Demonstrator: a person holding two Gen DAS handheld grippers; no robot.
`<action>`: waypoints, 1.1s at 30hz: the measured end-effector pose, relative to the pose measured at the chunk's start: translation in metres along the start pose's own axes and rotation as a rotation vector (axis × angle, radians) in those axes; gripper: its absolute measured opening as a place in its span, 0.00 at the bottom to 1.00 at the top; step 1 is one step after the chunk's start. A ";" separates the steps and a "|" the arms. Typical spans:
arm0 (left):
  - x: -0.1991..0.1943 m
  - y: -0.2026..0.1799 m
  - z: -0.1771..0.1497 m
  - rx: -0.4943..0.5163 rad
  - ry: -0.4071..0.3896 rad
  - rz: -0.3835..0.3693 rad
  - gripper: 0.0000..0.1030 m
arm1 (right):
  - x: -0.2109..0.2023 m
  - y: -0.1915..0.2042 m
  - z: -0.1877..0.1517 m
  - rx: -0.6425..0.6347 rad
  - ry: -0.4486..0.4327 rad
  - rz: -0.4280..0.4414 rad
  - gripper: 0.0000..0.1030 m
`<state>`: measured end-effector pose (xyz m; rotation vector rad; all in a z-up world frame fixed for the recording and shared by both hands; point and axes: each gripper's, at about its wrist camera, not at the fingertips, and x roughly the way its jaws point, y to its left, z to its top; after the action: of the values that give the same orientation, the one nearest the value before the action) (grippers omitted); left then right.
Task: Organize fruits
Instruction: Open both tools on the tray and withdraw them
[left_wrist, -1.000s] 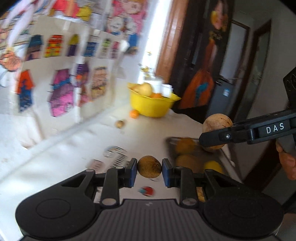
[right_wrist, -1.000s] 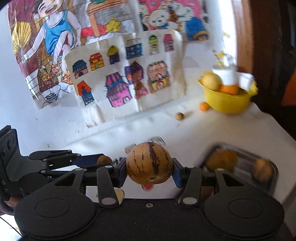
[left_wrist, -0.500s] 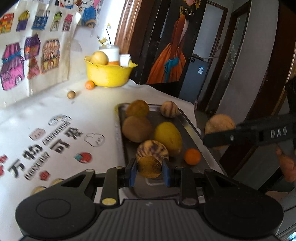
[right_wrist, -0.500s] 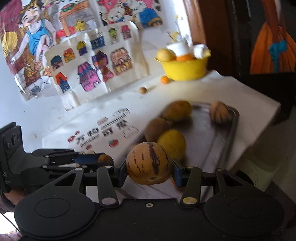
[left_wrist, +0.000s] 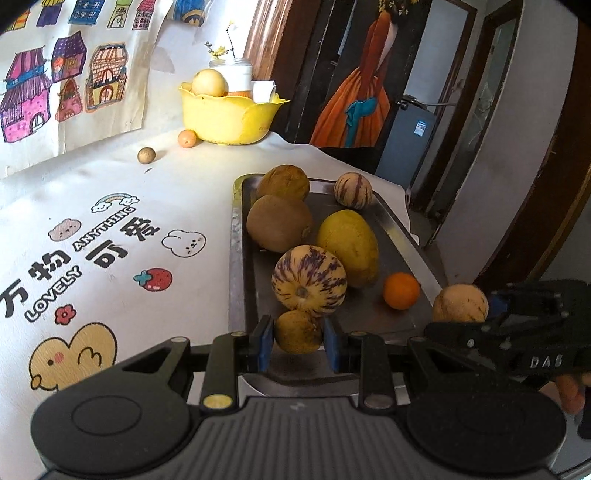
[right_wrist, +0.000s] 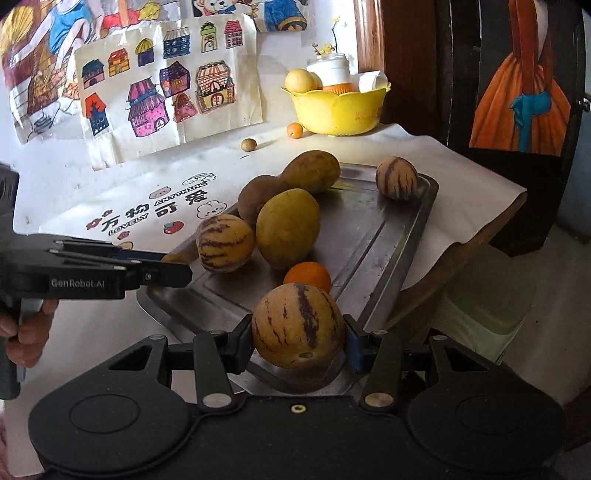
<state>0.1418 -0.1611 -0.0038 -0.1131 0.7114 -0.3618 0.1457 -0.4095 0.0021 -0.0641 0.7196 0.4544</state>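
Both grippers (left (left_wrist: 298, 345), right (right_wrist: 298, 345)) dropped from wall-facing to over tray (left_wrist: 397, 236) w/ fruit.

A lived-in home, by the look of it. Children's colouring sheets of little houses (right_wrist: 162, 92) are stuck to the white wall, and the tabletop (left_wrist: 155, 206) wears a cloth printed with cartoon animals and a strawberry. A yellow bowl (left_wrist: 231, 118) of fruit stands at the far end, a metal tray (right_wrist: 388, 229) of fruit nearer. Beyond are dark wooden door frames (left_wrist: 495, 122) and a painting of an orange gown (left_wrist: 356, 103)
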 end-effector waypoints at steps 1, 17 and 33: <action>0.001 -0.001 0.000 0.000 -0.003 0.002 0.31 | 0.001 0.002 -0.001 -0.011 -0.007 -0.005 0.49; 0.008 -0.004 -0.002 -0.025 -0.007 0.044 0.31 | 0.011 0.020 -0.014 -0.066 -0.091 -0.075 0.49; -0.011 -0.001 0.001 -0.088 -0.059 0.016 0.58 | -0.005 0.028 -0.028 0.010 -0.181 -0.131 0.76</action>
<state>0.1348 -0.1583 0.0039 -0.2008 0.6700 -0.3111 0.1130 -0.3924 -0.0128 -0.0590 0.5361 0.3264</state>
